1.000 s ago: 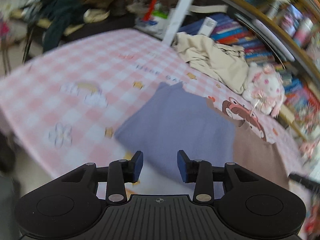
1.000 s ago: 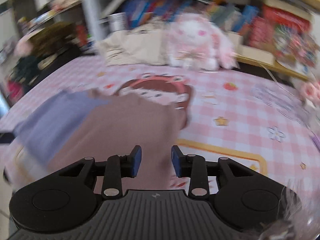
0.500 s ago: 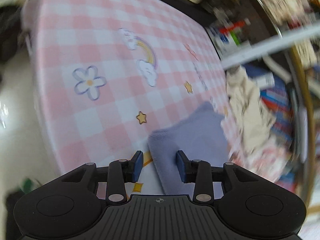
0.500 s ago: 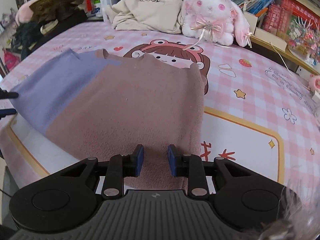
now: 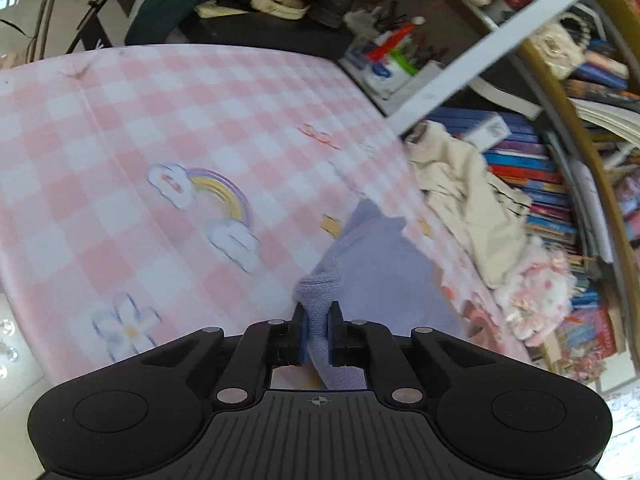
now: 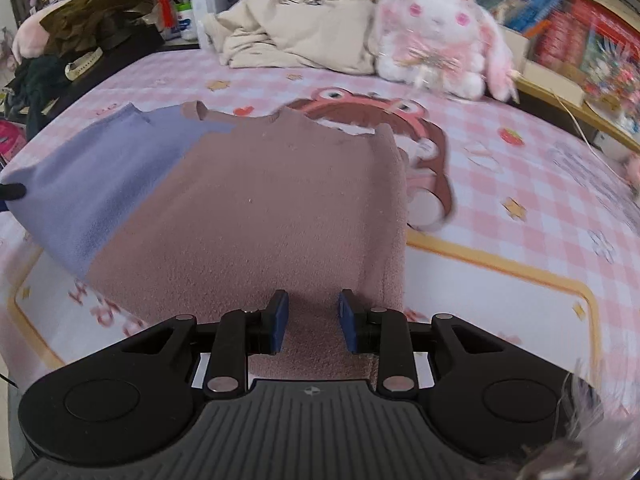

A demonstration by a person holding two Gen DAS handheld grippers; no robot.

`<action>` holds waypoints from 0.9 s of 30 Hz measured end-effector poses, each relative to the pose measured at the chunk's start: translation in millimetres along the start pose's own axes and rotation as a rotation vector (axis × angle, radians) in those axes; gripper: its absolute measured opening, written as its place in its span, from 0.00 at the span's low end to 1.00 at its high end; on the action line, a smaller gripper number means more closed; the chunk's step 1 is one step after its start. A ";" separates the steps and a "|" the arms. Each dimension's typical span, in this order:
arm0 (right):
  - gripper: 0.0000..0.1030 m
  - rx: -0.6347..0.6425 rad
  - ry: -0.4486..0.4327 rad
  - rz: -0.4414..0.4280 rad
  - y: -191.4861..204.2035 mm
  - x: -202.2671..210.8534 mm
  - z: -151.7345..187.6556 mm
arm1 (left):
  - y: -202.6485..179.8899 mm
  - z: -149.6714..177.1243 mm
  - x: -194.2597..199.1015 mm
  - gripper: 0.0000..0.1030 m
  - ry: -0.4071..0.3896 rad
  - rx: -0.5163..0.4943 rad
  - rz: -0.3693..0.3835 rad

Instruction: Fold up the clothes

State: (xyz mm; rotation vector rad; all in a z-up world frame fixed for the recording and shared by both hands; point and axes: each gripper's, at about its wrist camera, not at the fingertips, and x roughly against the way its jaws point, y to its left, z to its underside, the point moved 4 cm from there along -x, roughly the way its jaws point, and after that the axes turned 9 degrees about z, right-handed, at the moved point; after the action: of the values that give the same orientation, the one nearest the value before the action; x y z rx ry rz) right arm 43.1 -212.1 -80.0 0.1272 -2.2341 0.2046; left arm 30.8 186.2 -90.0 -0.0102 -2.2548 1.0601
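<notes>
Our left gripper [image 5: 317,334] is clamped on a bunched corner of the garment's lavender part [image 5: 384,268], the cloth squeezed between the blue pads and puckered just beyond them. Our right gripper [image 6: 312,326] has its jaws parted, straddling the near hem of the brown part [image 6: 272,208] without pinching it; cloth lies between the pads, which stand apart from each other.

We see the two-tone garment [image 6: 224,200] spread fairly flat on the pink checked sheet [image 5: 120,152], lavender section on the left, brown section on the right, far edge reaching the cartoon print. Its right edge looks doubled over, so we judge it may already carry one fold, though we cannot be sure.

We take the left hold as a corner grip meant to lift and carry that side, with the right gripper placed at the near hem to take a matching hold. Closing the right jaws on the hem seems the sensible next thing.

A cream garment [image 6: 296,36] lies heaped at the far side beside a plush rabbit [image 6: 436,40], well clear of our work. The fabric looks thick and soft, so layers could slip if pinched shallowly.
</notes>
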 end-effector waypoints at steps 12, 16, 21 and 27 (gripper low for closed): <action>0.62 0.052 -0.097 0.063 47.4 19.6 -23.6 | 14.2 -20.9 -5.1 0.51 0.045 -0.108 -0.005; 0.74 0.021 -0.106 0.069 63.7 36.6 -13.1 | 19.2 -5.0 13.0 0.53 0.015 -0.031 0.016; 0.79 -0.012 -0.076 0.085 83.7 41.8 1.4 | 17.6 11.5 15.1 0.57 0.052 -0.008 0.023; 0.79 -0.051 -0.049 0.106 92.5 42.0 6.1 | 21.4 -5.6 4.8 0.60 0.046 0.006 0.062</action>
State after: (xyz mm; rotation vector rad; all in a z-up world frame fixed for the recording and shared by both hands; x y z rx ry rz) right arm -2.7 -123.3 -60.3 -0.0144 -2.2949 0.2042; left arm 24.6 205.8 -99.6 -0.1014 -2.2225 1.0882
